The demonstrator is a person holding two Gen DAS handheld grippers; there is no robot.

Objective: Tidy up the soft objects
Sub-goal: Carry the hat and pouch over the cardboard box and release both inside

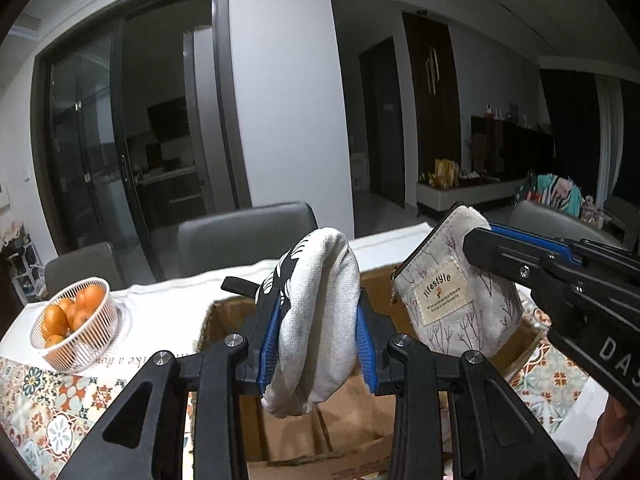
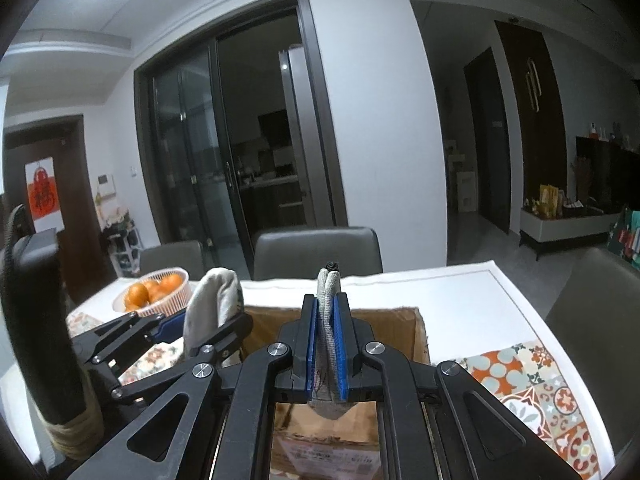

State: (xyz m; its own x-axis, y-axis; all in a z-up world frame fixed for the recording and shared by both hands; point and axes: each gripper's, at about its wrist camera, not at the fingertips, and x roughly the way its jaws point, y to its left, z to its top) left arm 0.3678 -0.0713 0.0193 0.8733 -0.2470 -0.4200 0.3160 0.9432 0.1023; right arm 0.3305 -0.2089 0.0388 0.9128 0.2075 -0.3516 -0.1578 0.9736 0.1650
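Observation:
My left gripper (image 1: 316, 316) is shut on a white fabric pouch with a black leaf print (image 1: 316, 320) and holds it above an open cardboard box (image 1: 360, 432). My right gripper (image 2: 328, 320) is shut on a grey zip pouch (image 2: 328, 312), seen edge-on, also above the box (image 2: 416, 328). In the left wrist view the grey pouch (image 1: 456, 300) shows a "lifestyle" label and hangs from the right gripper (image 1: 476, 244) over the box's right side. In the right wrist view the left gripper (image 2: 208, 320) holds the white pouch (image 2: 212, 304) at the left.
A white wire basket of oranges (image 1: 76, 324) stands on the table at the left, also in the right wrist view (image 2: 156, 292). A patterned tablecloth (image 1: 48, 408) covers the near table. Grey chairs (image 1: 248, 232) stand behind the far edge.

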